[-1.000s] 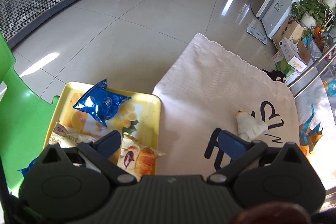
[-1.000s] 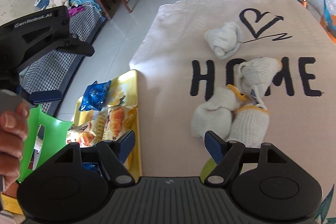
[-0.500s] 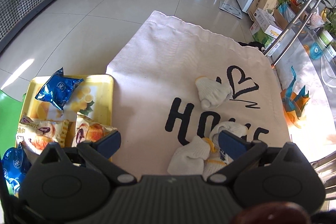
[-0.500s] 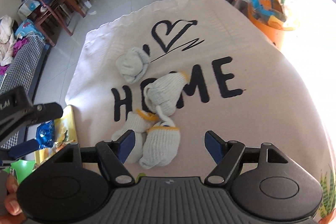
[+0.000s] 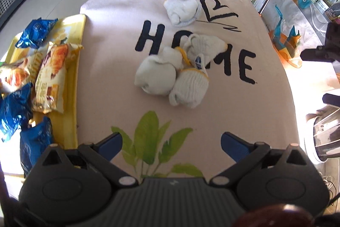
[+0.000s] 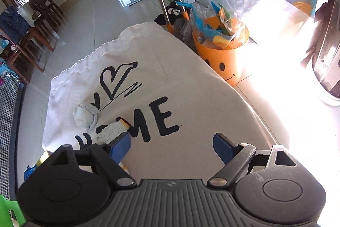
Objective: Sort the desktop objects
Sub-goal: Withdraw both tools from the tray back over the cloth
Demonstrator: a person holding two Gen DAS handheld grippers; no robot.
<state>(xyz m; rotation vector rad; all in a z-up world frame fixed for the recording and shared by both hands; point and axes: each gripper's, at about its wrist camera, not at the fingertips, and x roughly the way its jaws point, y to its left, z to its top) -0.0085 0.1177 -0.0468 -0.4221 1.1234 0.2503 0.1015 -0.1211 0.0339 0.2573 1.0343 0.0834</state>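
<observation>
Tilting steeply down over the cloth-covered table [image 5: 255, 112], your left gripper [image 5: 171, 143] hangs with its blue pads [image 5: 110, 145] wide apart and nothing between them; below the gap lies only the printed green leaf [image 5: 148, 137]. Ahead of those pads, well beyond their tips, sits a cluster of three rolled white gloves [image 5: 172, 76] with yellow cuffs, touching one another across the black letters HOME [image 5: 148, 37]. A fourth rolled white bundle [image 5: 180, 9] lies apart from them, farther away, just beside the drawn heart [image 5: 214, 11].

At your left edge of that view, the yellow tray [image 5: 72, 82] rests against the cloth and carries blue snack packets [image 5: 34, 34] and pastry packets [image 5: 51, 76].

Your right gripper [image 6: 172, 147] also points down at the cloth, off toward the side with the orange smiley bucket [image 6: 223, 56]. Its jaws are opening and hold nothing: bare cloth shows between them. One yellow-cuffed glove [image 6: 111, 132] peeks out just past the left-hand pad [image 6: 121, 146]; whether pad and glove touch you cannot tell from here, since the finger hides the rest. The lone white bundle [image 6: 86, 116] lies farther out on that same side, near the heart [image 6: 115, 79].
</observation>
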